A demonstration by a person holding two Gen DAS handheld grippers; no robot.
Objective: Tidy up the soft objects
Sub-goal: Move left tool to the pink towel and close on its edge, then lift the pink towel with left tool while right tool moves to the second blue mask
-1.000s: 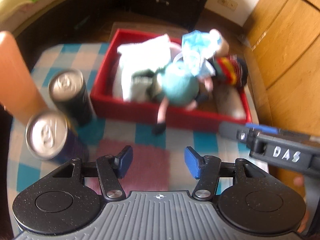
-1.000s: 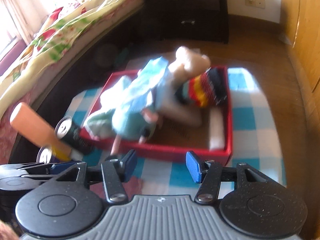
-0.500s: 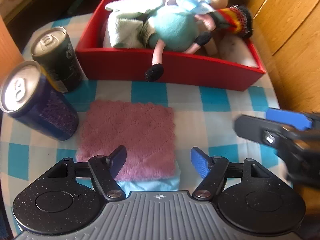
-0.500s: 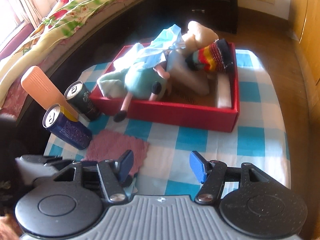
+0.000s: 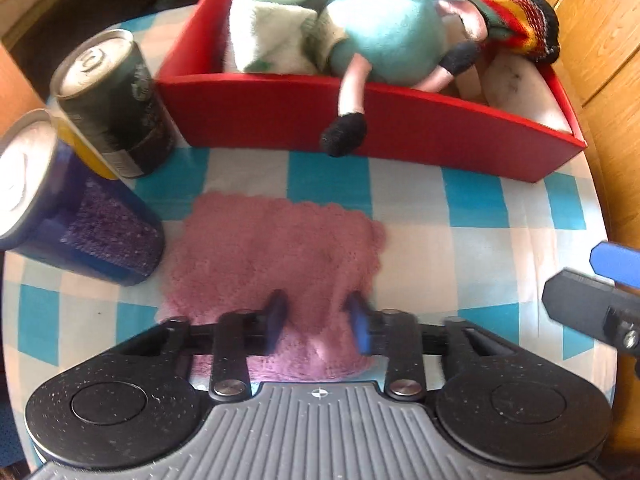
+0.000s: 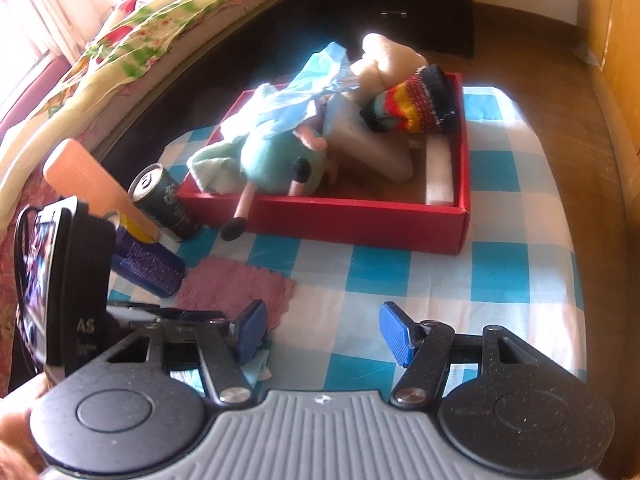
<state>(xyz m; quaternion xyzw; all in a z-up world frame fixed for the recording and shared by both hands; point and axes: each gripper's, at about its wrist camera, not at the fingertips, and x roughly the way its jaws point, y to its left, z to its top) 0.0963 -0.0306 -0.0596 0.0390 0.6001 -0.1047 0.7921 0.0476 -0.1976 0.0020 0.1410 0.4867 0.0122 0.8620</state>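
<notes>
A pink knitted cloth (image 5: 276, 248) lies flat on the blue-and-white checked tablecloth (image 5: 472, 200), lower centre of the left wrist view. The left gripper (image 5: 316, 322) has just been closing; its blue pads pinch up the cloth's near edge. Two drink cans (image 5: 116, 104) stand at left. A red box (image 5: 420, 128) across the top holds a teal plush toy (image 5: 384, 40). The right gripper (image 6: 320, 334), jaws parted and empty, hangs over bare tablecloth.

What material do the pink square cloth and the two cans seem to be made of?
Pink cloth: probably knitted or terry fabric, matte, with a fuzzy nubby surface. Green can and blue can: likely aluminium, with shiny silver lids and printed, slightly glossy walls.
</notes>
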